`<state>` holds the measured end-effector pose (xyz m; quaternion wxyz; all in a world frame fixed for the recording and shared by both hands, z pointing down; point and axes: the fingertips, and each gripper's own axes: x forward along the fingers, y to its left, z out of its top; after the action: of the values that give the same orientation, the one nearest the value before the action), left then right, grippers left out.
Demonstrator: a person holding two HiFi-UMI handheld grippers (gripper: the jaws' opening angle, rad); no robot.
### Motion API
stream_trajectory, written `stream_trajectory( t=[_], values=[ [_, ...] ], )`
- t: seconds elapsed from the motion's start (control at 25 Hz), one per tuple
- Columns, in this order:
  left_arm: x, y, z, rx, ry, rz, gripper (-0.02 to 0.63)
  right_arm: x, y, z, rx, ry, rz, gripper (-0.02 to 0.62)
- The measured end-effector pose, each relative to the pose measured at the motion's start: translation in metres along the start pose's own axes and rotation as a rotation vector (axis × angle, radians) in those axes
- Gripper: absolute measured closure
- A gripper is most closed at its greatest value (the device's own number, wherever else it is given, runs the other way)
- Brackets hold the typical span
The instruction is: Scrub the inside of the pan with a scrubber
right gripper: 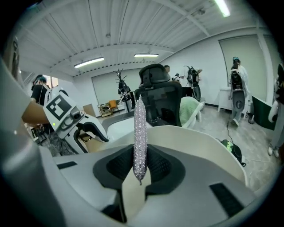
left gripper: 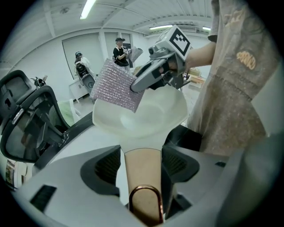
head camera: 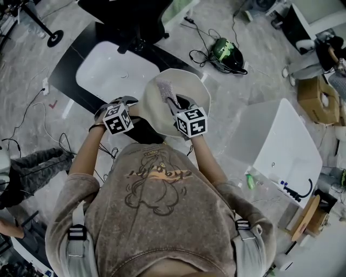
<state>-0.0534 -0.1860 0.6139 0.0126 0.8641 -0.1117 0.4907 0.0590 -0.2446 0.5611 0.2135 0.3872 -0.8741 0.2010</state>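
Observation:
A cream-white pan (head camera: 162,108) hangs tilted in front of the person's chest. My left gripper (head camera: 130,104) is shut on its tan handle (left gripper: 143,170), which runs between the pads down to a copper loop. The bowl (left gripper: 151,116) opens just beyond those jaws. My right gripper (head camera: 174,104) is shut on a flat, glittery silver scrubber (head camera: 165,91). The scrubber (left gripper: 116,85) sits above the pan's far left rim, and I cannot tell whether it touches the inside. From the right gripper (right gripper: 140,166) it shows edge-on as a thin strip (right gripper: 140,128) over the pan's rim (right gripper: 199,137).
A white table with a black border (head camera: 108,70) lies beyond the pan, with a black office chair (head camera: 130,16) behind it. A second white table (head camera: 286,146) stands to the right. Cables and a green object (head camera: 227,51) lie on the floor, and a cardboard box (head camera: 319,97) is at far right.

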Motion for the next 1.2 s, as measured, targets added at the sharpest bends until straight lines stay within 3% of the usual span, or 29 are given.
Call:
stream_trajectory(
  t=[0.4,0.72,1.2],
  values=[
    [-0.003,0.002,0.001,0.041,0.022,-0.023,0.308,0.048,0.004,-0.014,-0.151,0.124,0.046,0.505],
    [-0.003,0.001,0.001,0.048,0.015,-0.040,0.308,0.068,-0.005,-0.033,-0.166,0.189,0.039,0.505],
    [-0.002,0.004,0.001,0.059,0.020,-0.051,0.310,0.084,-0.032,-0.028,-0.117,0.194,-0.011,0.512]
  ],
)
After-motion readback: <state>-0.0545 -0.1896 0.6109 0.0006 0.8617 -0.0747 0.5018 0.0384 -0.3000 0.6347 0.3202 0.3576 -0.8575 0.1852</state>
